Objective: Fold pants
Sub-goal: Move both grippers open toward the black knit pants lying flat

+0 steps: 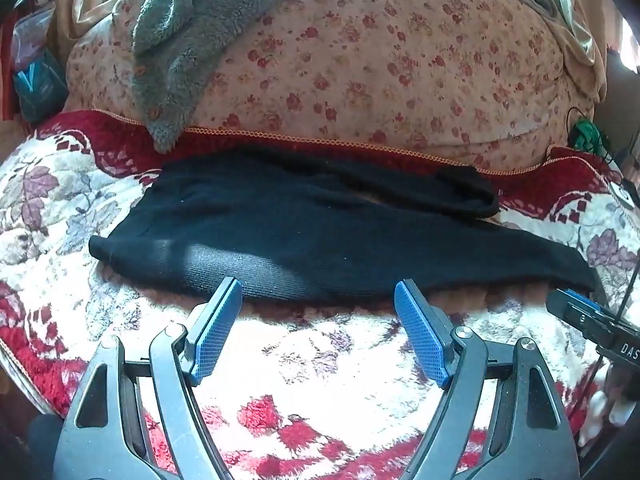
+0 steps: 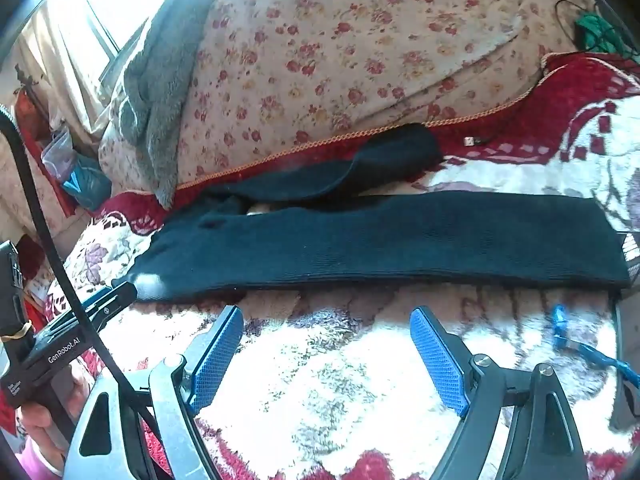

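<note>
Black knit pants (image 1: 320, 232) lie flat across a red and white floral blanket, waist to the left and legs to the right. One leg runs straight along the near edge (image 2: 400, 240); the other leg bends away toward the back (image 2: 392, 152). My left gripper (image 1: 318, 292) is open and empty, its blue pads just short of the pants' near edge. My right gripper (image 2: 326, 316) is open and empty, just short of the near leg's edge. The left gripper's tip also shows in the right wrist view (image 2: 116, 296) beside the waist corner.
A floral quilt (image 1: 380, 60) is piled behind the pants, with a grey fleece (image 1: 188, 40) draped over it. A green item with black cables (image 1: 586, 132) lies at the far right. A blue cable (image 2: 580, 344) lies on the blanket (image 2: 340, 380) at right.
</note>
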Motion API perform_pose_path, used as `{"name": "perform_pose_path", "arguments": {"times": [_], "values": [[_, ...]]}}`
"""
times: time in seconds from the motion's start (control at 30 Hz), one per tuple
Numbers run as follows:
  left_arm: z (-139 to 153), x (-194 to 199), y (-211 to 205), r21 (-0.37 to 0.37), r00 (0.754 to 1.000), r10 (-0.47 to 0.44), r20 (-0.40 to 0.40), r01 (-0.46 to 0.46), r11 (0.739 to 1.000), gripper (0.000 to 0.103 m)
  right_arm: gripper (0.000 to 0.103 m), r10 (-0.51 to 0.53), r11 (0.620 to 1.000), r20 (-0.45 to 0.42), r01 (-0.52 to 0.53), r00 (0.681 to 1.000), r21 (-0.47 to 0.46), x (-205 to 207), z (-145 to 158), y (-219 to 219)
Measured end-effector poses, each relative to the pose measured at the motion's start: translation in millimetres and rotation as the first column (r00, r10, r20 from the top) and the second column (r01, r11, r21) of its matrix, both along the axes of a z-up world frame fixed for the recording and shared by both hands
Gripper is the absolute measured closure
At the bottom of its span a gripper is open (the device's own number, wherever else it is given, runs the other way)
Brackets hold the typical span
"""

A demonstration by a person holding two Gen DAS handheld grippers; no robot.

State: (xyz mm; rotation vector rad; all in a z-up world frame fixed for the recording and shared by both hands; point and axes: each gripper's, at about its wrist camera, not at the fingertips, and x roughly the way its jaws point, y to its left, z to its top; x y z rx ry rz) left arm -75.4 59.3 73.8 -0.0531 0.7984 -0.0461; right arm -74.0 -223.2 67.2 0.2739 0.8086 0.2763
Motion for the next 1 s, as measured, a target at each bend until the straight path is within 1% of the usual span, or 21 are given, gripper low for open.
{"name": "perform_pose_path", "arguments": {"times": [0.13, 0.2, 0.3, 0.4, 0.47, 0.57, 0.8, 1.0], "values": [[-0.6, -0.3, 2.5, 0.0, 1.0, 0.016, 0.0, -0.016, 1.0, 0.023, 0.018, -0.01, 1.0, 0.032, 0.01, 0.999, 0.002, -7.5, 1.9, -4.5], [-0.5, 0.2, 5.6, 0.002, 1.0, 0.027, 0.004, -0.027, 1.0, 0.023, 0.018, -0.015, 1.0, 0.029, 0.015, 0.999, 0.001, -9.3, 2.7, -6.5], [-0.3, -0.4, 8.1, 0.018, 0.999, 0.036, 0.01, -0.036, 0.999, 0.023, 0.018, -0.023, 1.0, -0.026, 0.023, 0.999, 0.008, -5.0, 4.6, -8.0], [-0.3, -0.9, 9.8, 0.032, 0.999, 0.04, 0.014, -0.041, 0.999, 0.023, 0.018, -0.026, 0.999, -0.05, 0.027, 0.998, 0.024, -4.2, 2.7, -9.4], [-2.5, 0.0, 12.1, 0.031, 0.999, 0.044, 0.002, -0.044, 0.999, 0.023, 0.018, -0.029, 0.999, -0.055, 0.03, 0.998, 0.023, -3.8, 3.0, -9.6], [-6.5, 2.1, 16.2, 0.02, 0.998, 0.055, -0.018, -0.054, 0.998, 0.023, 0.018, -0.034, 0.999, -0.094, 0.038, 0.995, 0.038, 0.3, 1.4, -11.3], [-11.8, 5.7, 25.4, 0.013, 0.996, 0.085, -0.037, -0.085, 0.996, 0.023, 0.018, -0.049, 0.998, -0.11, 0.053, 0.993, 0.032, 0.5, -3.3, -14.3], [-14.5, 8.0, 32.1, 0.025, 0.994, 0.104, -0.037, -0.103, 0.994, 0.023, 0.018, -0.052, 0.998, -0.119, 0.055, 0.992, 0.021, 2.9, -5.9, -14.2]]}}
